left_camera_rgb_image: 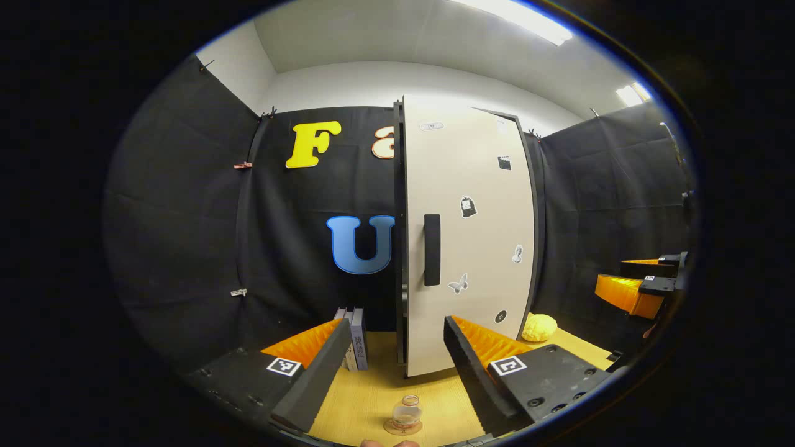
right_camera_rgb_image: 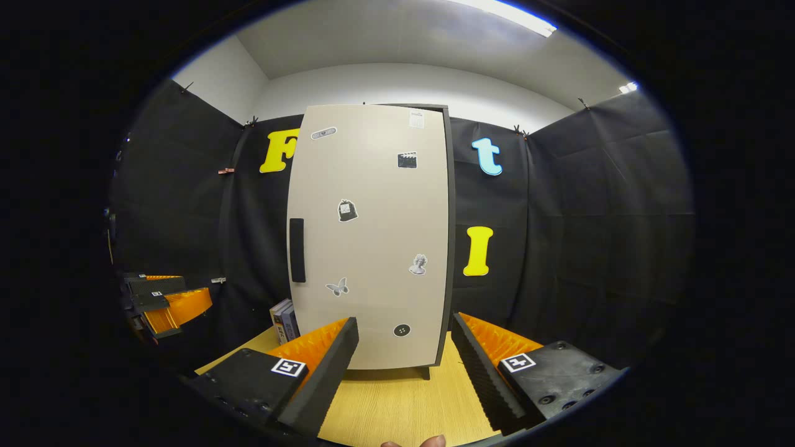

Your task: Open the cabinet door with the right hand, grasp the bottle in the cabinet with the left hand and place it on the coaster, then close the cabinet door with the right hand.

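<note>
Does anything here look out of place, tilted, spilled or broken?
Nothing stands out. The cabinet door looks closed and straight, the small bottle stands upright on the coaster, and the books stand upright beside the cabinet. Nothing looks spilled on the table.

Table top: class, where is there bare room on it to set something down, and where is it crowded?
Bare wood lies in front of the cabinet door, between the right tool's open fingers. More bare table runs between the books and the glass bottle. It is crowded at the books beside the cabinet and around the yellow lump at the cabinet's other side.
</note>
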